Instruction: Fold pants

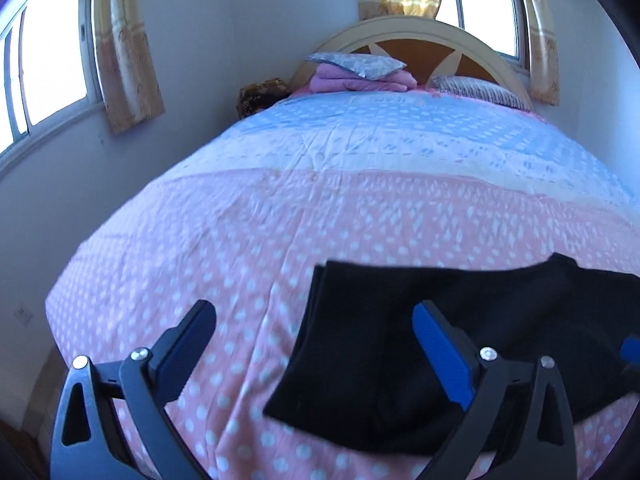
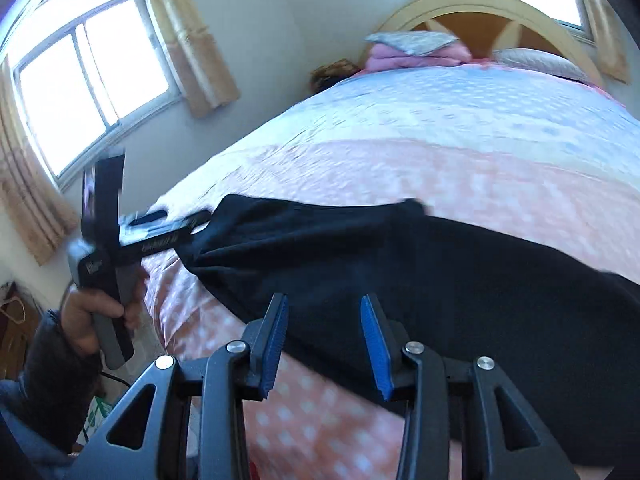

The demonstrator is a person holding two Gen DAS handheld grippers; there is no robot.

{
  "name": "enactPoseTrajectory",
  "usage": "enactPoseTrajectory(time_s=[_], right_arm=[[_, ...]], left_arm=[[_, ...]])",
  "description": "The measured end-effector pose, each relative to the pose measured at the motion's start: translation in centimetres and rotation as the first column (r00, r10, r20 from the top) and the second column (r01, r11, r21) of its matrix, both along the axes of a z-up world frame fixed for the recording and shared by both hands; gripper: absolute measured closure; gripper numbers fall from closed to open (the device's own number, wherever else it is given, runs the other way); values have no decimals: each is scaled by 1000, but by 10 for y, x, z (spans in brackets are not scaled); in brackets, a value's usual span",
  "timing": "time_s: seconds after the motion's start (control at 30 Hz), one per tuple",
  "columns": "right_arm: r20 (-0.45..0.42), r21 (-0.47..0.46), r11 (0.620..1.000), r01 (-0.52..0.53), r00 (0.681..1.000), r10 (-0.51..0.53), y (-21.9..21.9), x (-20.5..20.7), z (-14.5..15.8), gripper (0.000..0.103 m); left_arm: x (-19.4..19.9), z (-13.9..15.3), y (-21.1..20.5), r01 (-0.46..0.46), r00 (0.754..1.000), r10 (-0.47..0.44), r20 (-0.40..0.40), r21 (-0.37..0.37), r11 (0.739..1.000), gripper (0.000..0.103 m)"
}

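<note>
At the foot end of the bed (image 1: 320,208), on the pink dotted part of the bedspread, lie the black pants (image 1: 400,360), well away from the headboard (image 1: 420,32) and the pillows stacked against it.

Left gripper (image 1: 316,328): fingers wide apart, nothing between them; one finger is over bare bedspread, the other over the cloth. The right-wrist view seems to show it at the pants' left end, though contact there is too dark to judge. A hand (image 2: 92,316) holds its handle.

Right gripper (image 2: 324,324): fingers partly apart, poised over the near edge of the pants, with no cloth visibly pinched.

Step, as judged: between folds. The pants look already doubled, and both grippers seem free to take a new hold.

Next move calls for: each gripper closing on a layered edge, catching all layers together, then carrying that end over the other.

Pants: soft dark knit, roughly rectangular, stacked layers visible at the left edge; the far edge has a small raised bump, and the right end runs out of frame.
</note>
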State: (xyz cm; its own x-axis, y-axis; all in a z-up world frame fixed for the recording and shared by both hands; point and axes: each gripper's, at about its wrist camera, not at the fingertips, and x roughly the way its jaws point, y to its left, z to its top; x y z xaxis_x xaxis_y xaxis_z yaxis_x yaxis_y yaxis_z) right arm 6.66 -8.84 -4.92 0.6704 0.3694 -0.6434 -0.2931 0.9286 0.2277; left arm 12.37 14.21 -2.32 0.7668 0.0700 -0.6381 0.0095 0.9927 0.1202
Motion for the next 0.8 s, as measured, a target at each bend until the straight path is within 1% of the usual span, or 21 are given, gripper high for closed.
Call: enactPoseTrajectory(time_s=[0.07,0.1,0.13,0.17,0.2,0.23,0.27,0.3,0.33,0.37,0.43,0.47,0.5,0.53,0.57,0.6,0.63,0.67,0.7,0.73,0.8], right_arm=[[-7,-69,997,-18,1000,18,27,11,-13,62],[-36,-101,994,-48,998,44,43,15,-24,62],[-91,-102,991,-89,993,79,54,17,-35,62],[-135,-98,988,-120,985,107,64,15,-46,59],[-104,-129,985,-116,989,102,69,9,-45,58],[-99,-160,977,-139,987,124,73,2,-44,56],[-112,-153,976,-156,984,140,73,-1,-44,56],[-134,-121,978,-169,979,153,68,-3,-44,56],[-197,-37,980,-193,963,182,60,-2,-48,56],[-217,16,982,-189,958,188,52,-3,-51,56],[-227,86,980,-178,955,193,41,-5,-48,57],[-226,103,981,-166,956,186,37,-3,-43,57],[-199,115,981,-154,964,175,33,-4,-35,57],[-141,139,979,-150,975,170,28,-5,-23,57],[-97,158,976,-148,982,165,24,-5,-13,57],[-59,171,976,-137,987,149,20,-3,-4,57],[-29,168,979,-116,992,122,17,1,4,57],[-20,146,984,-98,995,102,16,6,7,57],[-19,101,992,-71,997,74,17,13,7,57],[-21,20,999,-29,999,29,19,19,4,57],[-26,-85,996,8,1000,-10,25,30,-9,57]], left_arm=[[22,-6,-4,-21,1000,21,-16,43,999,2],[32,-11,-4,-31,998,34,-47,55,998,2],[41,-19,-3,-40,995,45,-93,61,997,2],[51,-27,0,-49,988,58,-145,60,997,2],[56,-33,4,-56,983,63,-172,46,997,2],[60,-36,9,-54,982,56,-179,16,998,1],[62,-37,13,-55,982,54,-180,-1,999,1],[65,-37,16,-57,982,55,-180,-7,998,1],[67,-37,19,-60,983,59,-175,-3,998,1],[71,-37,21,-62,985,63,-161,9,998,0],[77,-39,24,-55,988,60,-141,38,998,0],[77,-39,25,-51,988,54,-146,26,998,0],[76,-36,27,-53,986,53,-157,3,999,0],[76,-34,31,-60,984,56,-168,-18,998,0],[72,-28,33,-77,983,72,-171,-21,997,0],[64,-22,33,-100,983,99,-154,-3,995,0],[56,-15,34,-127,984,130,-119,28,991,0],[48,-8,34,-152,985,156,-76,59,987,0],[39,-2,33,-170,984,173,-42,76,982,0],[32,1,32,-174,984,176,-24,73,982,0],[13,6,24,-137,991,137,-4,25,990,0]])
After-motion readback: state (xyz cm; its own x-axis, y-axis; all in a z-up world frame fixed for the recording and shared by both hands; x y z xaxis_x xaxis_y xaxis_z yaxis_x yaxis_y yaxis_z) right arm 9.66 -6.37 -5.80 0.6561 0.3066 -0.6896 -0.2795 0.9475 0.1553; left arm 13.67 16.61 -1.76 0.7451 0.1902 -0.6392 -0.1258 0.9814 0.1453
